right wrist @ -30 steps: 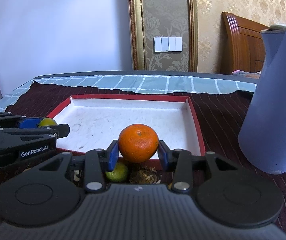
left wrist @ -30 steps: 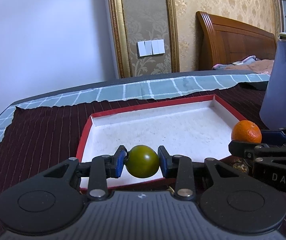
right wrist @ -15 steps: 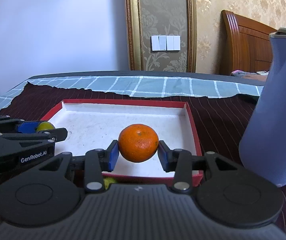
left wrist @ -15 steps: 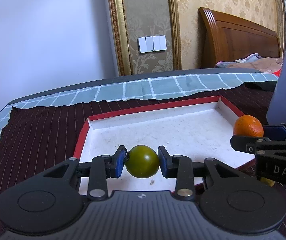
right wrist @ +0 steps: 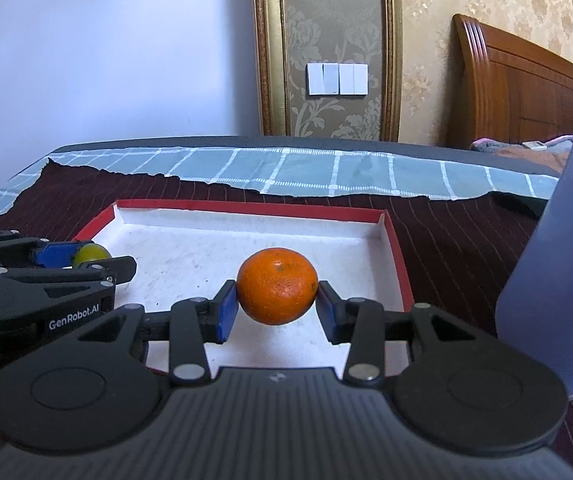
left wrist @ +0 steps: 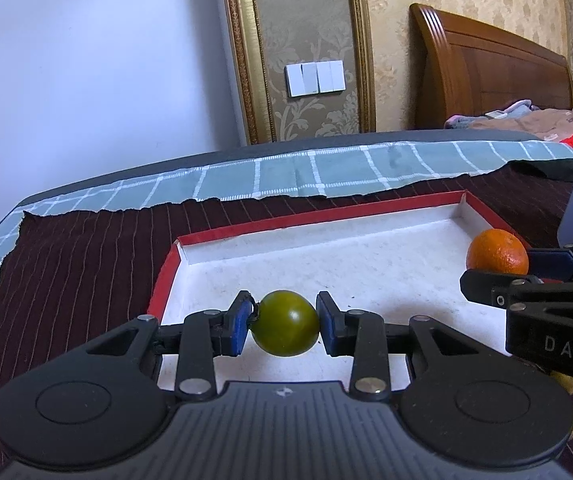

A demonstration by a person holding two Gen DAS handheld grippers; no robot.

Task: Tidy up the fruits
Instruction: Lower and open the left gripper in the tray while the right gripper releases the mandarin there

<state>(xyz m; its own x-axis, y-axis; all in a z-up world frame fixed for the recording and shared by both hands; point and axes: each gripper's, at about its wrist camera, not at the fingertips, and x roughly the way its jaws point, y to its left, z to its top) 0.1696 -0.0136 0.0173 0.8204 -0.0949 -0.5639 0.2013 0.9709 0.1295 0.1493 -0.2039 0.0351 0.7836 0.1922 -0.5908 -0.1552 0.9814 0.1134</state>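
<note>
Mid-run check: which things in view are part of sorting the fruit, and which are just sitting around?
Part of the job:
- green fruit, gripped by the left gripper
- orange, gripped by the right gripper
- red-rimmed tray, white inside, under both fruits

Just lying about:
- blue jug right of the tray
- dark striped cloth
- checked cloth behind it

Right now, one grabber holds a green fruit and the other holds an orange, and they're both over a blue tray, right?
Almost. The tray is not blue: it has a red rim and a white inside, as the right wrist view shows. The rest is right: the left gripper holds the green fruit and the right gripper holds the orange, both over that tray.
</note>
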